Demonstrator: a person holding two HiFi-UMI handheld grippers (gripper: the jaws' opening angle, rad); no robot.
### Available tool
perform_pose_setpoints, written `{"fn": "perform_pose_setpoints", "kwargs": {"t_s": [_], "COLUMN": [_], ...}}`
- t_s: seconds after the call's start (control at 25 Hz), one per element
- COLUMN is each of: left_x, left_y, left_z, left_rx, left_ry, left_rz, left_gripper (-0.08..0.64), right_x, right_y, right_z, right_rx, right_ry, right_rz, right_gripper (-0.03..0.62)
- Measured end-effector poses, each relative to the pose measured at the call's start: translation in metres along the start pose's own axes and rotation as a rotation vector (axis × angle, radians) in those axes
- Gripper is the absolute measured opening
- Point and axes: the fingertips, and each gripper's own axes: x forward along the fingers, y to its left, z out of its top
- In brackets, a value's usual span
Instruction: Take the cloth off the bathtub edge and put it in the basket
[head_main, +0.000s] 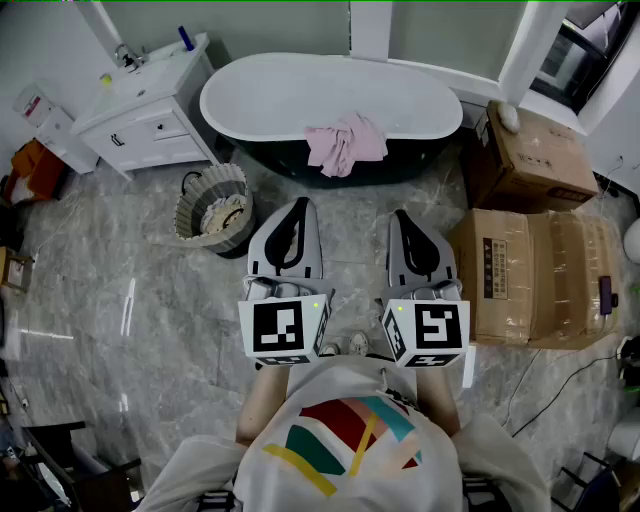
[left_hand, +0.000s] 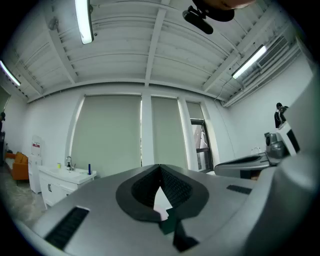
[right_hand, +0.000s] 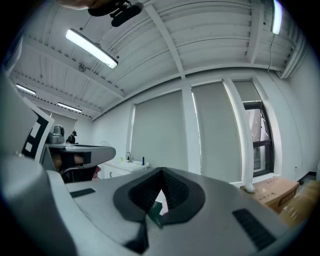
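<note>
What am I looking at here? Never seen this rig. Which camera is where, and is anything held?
No robot: a person holds a two-jaw gripper in each hand. The top-down picture comes from a head camera; it shows the left gripper and right gripper, each with a marker cube, held level. The other two pictures come from cameras riding on each gripper, looking along its jaws. Both pairs of jaws are together and empty. Ahead, a pink cloth hangs over the bathtub edge; a basket stands on the floor to its left.
</note>
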Motion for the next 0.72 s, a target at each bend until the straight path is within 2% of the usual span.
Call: {"fn": "perform_pose_setpoints", "kwargs": {"t_s": [0.48, 0.72], "left_x": [0.012, 0.017], "left_y": [-0.002, -0.01], "left_z": [-0.005, -0.013], "left_rx": [0.017, 0.028], "left_ry": [0.011, 0.023], "left_rz": [0.029, 0.043], "left_gripper": [0.018, 0.018], "right_x": [0.009, 0.011], "right_y": [-0.017, -0.035], "right_z": [-0.006, -0.018], "right_rx": [0.011, 0.113], "right_ry": [-0.001, 0.011], "right_rz": [0.014, 0.026], "right_gripper": [0.011, 0.011]}}
